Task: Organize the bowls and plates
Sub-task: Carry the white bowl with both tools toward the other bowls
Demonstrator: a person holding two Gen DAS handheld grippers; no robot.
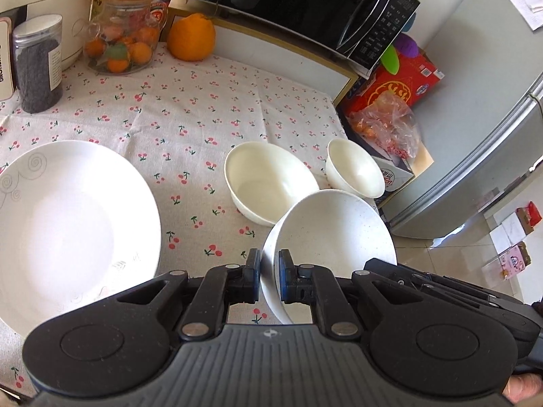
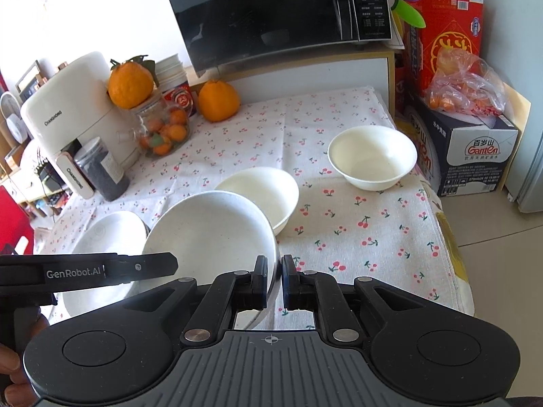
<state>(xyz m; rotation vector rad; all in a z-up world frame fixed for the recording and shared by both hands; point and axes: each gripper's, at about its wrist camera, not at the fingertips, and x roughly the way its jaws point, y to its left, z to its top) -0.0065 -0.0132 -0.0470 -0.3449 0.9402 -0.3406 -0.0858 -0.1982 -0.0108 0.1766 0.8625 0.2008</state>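
The speckled white bowl (image 1: 334,234) hangs tilted above the cherry-print tablecloth (image 1: 190,112), its rim pinched on 2 opposite sides — the left gripper (image 1: 269,276) is clenched on the near-left edge and the right gripper (image 2: 275,279) on the other, so the weight is shared and the bowl cannot swing. It is canted toward the cream bowl (image 2: 263,193) just beyond it, which looks like the place it is meant to nest, since that bowl sits upright and empty. Whether the speckled bowl's lower edge already touches the cloth or the cream bowl I cannot tell; the grippers' bodies hide its base. A smaller cream bowl (image 2: 372,161) stands well apart near the table's far right edge, likely the next piece for the stack. The large white plate (image 1: 73,224) lies to the left, kept separate as the flat piece — a plate stacks poorly with bowls. Jars and oranges crowd the back, leaving the front for sorting.
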